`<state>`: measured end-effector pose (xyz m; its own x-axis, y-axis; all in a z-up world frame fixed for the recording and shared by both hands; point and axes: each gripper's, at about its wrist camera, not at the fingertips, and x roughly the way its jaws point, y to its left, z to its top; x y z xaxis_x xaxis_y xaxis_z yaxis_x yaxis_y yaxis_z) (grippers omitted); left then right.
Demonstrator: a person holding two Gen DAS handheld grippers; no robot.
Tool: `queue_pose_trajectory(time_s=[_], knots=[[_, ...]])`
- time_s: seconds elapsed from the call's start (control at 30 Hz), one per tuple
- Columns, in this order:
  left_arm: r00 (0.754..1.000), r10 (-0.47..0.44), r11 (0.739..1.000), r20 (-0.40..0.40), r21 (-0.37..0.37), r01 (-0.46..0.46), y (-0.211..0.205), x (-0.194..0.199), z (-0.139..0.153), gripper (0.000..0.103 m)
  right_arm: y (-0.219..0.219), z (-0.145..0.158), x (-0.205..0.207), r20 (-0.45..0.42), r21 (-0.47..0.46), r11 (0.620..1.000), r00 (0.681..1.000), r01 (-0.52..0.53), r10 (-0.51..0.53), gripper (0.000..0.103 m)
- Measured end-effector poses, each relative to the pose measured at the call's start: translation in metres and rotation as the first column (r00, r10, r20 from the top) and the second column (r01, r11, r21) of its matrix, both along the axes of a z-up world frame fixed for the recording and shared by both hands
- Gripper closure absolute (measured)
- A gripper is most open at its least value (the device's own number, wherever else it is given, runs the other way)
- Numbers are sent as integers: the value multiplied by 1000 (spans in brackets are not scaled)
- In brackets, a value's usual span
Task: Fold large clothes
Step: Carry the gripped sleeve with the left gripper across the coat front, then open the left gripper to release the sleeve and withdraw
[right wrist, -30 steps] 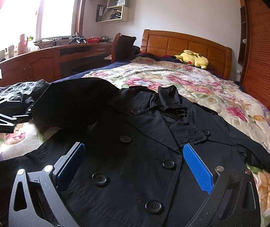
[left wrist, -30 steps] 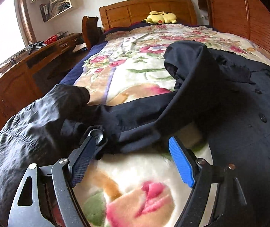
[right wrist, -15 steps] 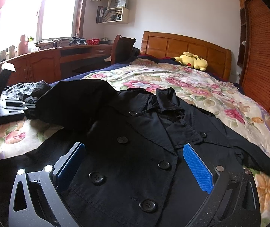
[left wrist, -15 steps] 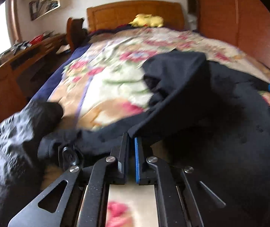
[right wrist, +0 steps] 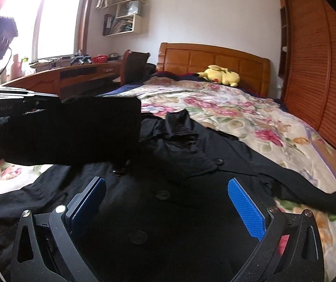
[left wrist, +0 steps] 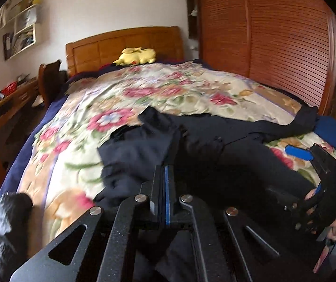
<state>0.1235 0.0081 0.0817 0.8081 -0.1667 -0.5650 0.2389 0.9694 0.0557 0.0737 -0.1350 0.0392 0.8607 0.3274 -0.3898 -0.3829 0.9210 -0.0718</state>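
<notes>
My left tool: blue pads pressed together, clamped on the sleeve of the black coat; the right view shows the sleeve raised off the bed and stretched flat toward the coat's chest. The pinch point itself is blurred, so the cloth between the pads is hard to make out. My right tool: jaws wide, ribbed blue pads either side of the coat front, nothing between them. Coat is matte, heavy-looking, double-breasted with round dark buttons, collar crumpled, lying face up across a plush floral blanket on the bed. Slatted wooden headboard behind, a yellow plush toy against it. Ribbed wooden wardrobe doors alongside. Wooden worktop under the window.
</notes>
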Motion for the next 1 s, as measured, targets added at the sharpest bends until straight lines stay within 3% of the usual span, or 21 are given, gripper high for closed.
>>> queue_pose_trajectory(time_s=[0.23,0.43,0.67,0.73,0.8,0.83,1.0], knots=[[999,-45,999,9,31,45,-37,7,-1,101,-15,-2,-8,-5,9,999,999,38,-38,0],[1000,-17,1000,11,9,17,-26,-7,-5,98,-15,1,-9,-15,19,1000,1000,21,-21,0],[998,29,1000,52,-12,-28,4,-35,-14,63,-10,-1,-9,-10,-2,1000,1000,-17,17,0],[998,35,999,58,-30,-33,10,-41,-15,58,-6,-1,-10,-11,-4,1000,1000,-27,27,0],[996,54,998,74,-40,-51,16,-49,-17,31,-3,-1,-10,-16,2,999,999,-43,43,0],[994,60,997,86,-49,-56,19,-54,-18,24,-1,0,-10,-20,6,999,998,-53,53,0],[989,86,995,121,-67,-79,32,-75,-23,12,10,0,-7,-32,24,994,994,-107,108,0]])
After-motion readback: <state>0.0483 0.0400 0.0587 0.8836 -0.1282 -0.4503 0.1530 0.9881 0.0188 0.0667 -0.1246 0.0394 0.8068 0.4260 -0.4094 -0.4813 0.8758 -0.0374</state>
